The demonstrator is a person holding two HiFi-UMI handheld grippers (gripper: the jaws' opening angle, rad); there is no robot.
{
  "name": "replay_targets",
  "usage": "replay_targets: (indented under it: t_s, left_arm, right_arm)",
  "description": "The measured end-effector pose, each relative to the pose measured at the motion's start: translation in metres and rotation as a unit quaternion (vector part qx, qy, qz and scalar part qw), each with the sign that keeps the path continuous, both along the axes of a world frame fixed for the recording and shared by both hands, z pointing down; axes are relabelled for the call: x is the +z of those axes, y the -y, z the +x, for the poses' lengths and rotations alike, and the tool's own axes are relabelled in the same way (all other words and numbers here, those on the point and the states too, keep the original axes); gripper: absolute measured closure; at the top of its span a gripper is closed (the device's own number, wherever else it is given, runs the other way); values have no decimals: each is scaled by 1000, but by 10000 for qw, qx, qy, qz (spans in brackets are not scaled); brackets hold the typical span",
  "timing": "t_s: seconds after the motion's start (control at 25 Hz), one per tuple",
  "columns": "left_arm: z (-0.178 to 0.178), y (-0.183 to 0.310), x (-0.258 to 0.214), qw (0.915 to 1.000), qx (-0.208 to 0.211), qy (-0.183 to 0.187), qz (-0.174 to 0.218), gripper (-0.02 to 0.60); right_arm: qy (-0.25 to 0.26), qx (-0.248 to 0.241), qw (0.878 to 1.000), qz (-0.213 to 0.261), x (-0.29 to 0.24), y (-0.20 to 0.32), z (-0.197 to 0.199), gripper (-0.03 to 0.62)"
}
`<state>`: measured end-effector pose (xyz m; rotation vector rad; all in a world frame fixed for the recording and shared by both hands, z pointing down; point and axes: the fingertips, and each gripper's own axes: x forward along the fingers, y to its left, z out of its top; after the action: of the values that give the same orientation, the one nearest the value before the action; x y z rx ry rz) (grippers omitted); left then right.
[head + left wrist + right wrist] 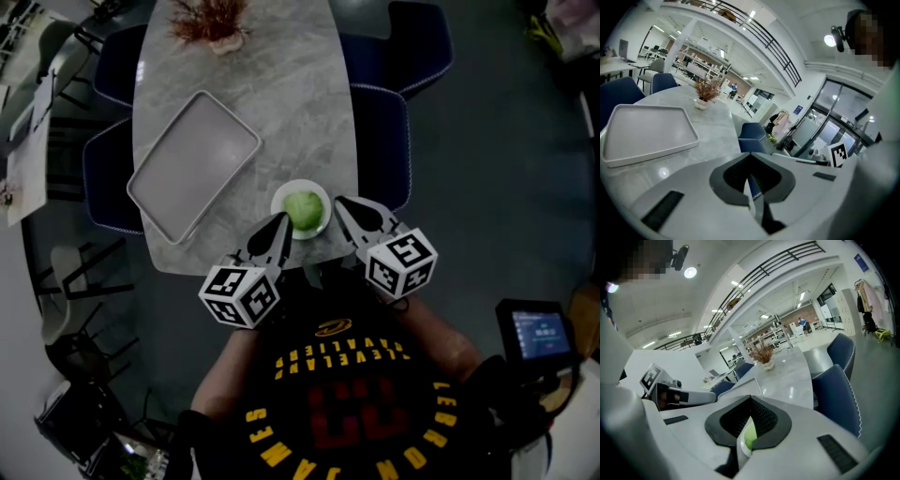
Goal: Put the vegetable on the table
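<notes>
**A:** Looking down over the marble table (281,94), the vegetable (303,207) is a round green thing on a small white plate (278,199). The plate sits at the table's 6 o'clock end, close to the near edge.

**B:** And both tools are right by it. The left gripper (279,223) points in at the plate's 8 o'clock, and the right gripper (343,202) points in at its 3 o'clock.

**A:** Is either one gripping?

**B:** No. In the left gripper view the jaws are drawn together, leaving only a thin slit that shows a sliver of blue chair beyond. In the right gripper view it's the same, jaws together, with the green vegetable and the plate's white rim showing through the slit. They lie beyond the jaws, not between them.

**A:** So both are closed on nothing. Is the left tip touching the plate?

**B:** From the head view it overlaps the rim, but I can't tell whether there's contact.

**A:** What about the rest of the table?

**B:** A pale rectangular tray (192,164) lies at the plate's 10 o'clock, set at an angle. A dried reddish plant (211,21) stands in a small pot up at the 12 o'clock end. A blue chair (380,141) is tucked in along the 3 o'clock side.

**A:** Each gripper's marker cube (241,295) sits low in the frame, just above the person's dark shirt (337,394).
</notes>
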<state>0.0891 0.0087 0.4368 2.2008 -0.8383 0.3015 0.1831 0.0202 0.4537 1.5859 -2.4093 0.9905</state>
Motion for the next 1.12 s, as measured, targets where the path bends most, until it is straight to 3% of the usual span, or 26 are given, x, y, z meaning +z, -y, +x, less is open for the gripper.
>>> replay_targets:
  t_s: [0.48, 0.88, 1.12]
  left_arm:
    - [11, -18, -78, 9973, -225, -653, 241, 581]
    - [23, -20, -151, 9900, -235, -1023, 937, 581]
    - [32, -33, -185, 9859, -214, -1079, 1259, 581]
  right_arm:
    - [-68, -145, 9965, 826, -95, -14, -1, 589]
    - [-213, 4, 9897, 1414, -154, -11, 15, 589]
    - [-247, -103, 9763, 2147, -203, -22, 8, 589]
